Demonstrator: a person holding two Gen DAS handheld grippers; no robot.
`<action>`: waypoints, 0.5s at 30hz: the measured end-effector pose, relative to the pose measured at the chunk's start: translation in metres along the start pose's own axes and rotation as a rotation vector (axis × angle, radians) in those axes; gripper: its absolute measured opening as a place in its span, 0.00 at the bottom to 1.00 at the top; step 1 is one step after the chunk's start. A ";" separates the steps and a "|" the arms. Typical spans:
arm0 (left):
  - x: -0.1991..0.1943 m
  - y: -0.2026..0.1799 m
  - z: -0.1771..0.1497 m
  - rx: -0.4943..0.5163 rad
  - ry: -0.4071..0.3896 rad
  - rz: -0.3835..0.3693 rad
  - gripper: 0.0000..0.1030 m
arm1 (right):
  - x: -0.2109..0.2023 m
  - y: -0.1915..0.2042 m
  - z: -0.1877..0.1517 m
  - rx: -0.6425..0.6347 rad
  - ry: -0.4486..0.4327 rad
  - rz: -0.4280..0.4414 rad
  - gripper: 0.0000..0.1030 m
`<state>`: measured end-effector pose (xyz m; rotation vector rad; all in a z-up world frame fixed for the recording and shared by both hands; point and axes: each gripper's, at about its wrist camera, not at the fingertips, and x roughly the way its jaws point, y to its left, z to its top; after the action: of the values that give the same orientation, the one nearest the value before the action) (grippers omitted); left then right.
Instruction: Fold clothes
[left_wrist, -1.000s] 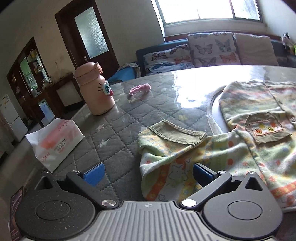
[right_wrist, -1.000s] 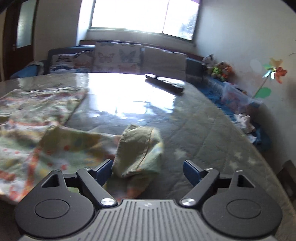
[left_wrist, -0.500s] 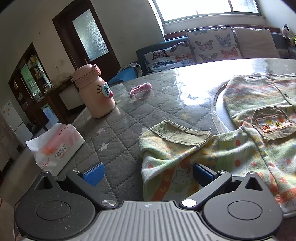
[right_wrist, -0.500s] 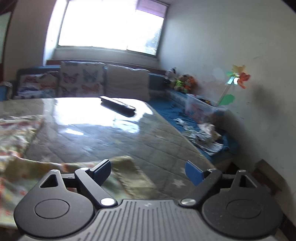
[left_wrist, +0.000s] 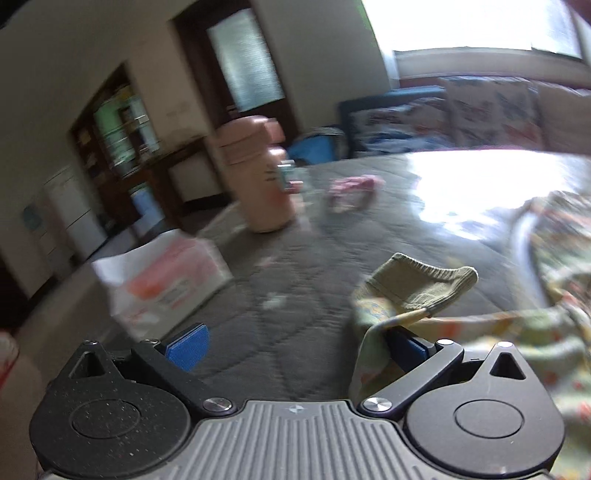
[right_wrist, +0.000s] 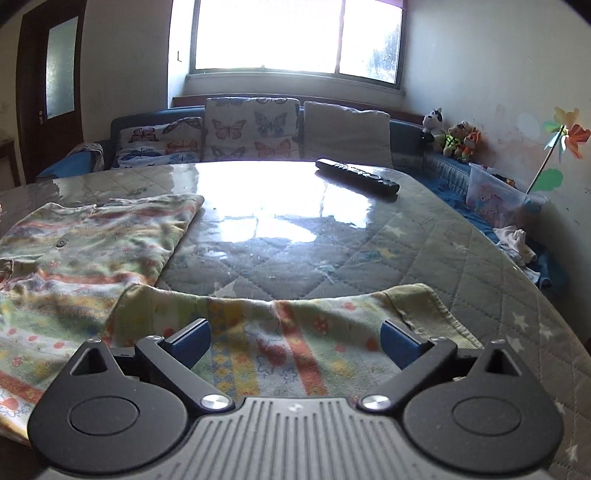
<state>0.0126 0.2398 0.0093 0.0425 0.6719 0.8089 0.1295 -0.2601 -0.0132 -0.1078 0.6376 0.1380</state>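
A small patterned child's jacket (right_wrist: 92, 236) lies spread on the quilted round table (right_wrist: 332, 251). Its right sleeve (right_wrist: 295, 332) lies flat across the table under my open right gripper (right_wrist: 295, 339); the green cuff (right_wrist: 424, 310) is by the right finger. In the left wrist view, which is blurred, my left gripper (left_wrist: 299, 343) is open. The left sleeve's green cuff (left_wrist: 424, 284) is lifted and draped over the right fingertip (left_wrist: 410, 347).
A pink bottle (left_wrist: 258, 177), a tissue pack (left_wrist: 166, 273) and a pink toy (left_wrist: 351, 184) stand on the table's left side. A black remote (right_wrist: 358, 175) lies at the far right. A sofa with cushions (right_wrist: 255, 129) is behind.
The right sleeve, bunched a second ago, now lies stretched out flat. The left gripper has swung left and the left cuff has risen onto its right finger.
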 end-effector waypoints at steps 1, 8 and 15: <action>0.003 0.008 0.000 -0.036 0.013 0.020 1.00 | 0.002 -0.001 -0.001 0.003 0.007 0.000 0.97; 0.020 0.045 -0.013 -0.138 0.112 0.108 1.00 | 0.010 -0.008 -0.003 0.047 0.050 0.013 1.00; 0.011 0.036 -0.013 -0.095 0.094 0.036 1.00 | 0.010 -0.007 -0.003 0.051 0.056 0.017 1.00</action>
<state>-0.0128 0.2694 0.0028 -0.0699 0.7228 0.8807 0.1372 -0.2668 -0.0211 -0.0575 0.6971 0.1351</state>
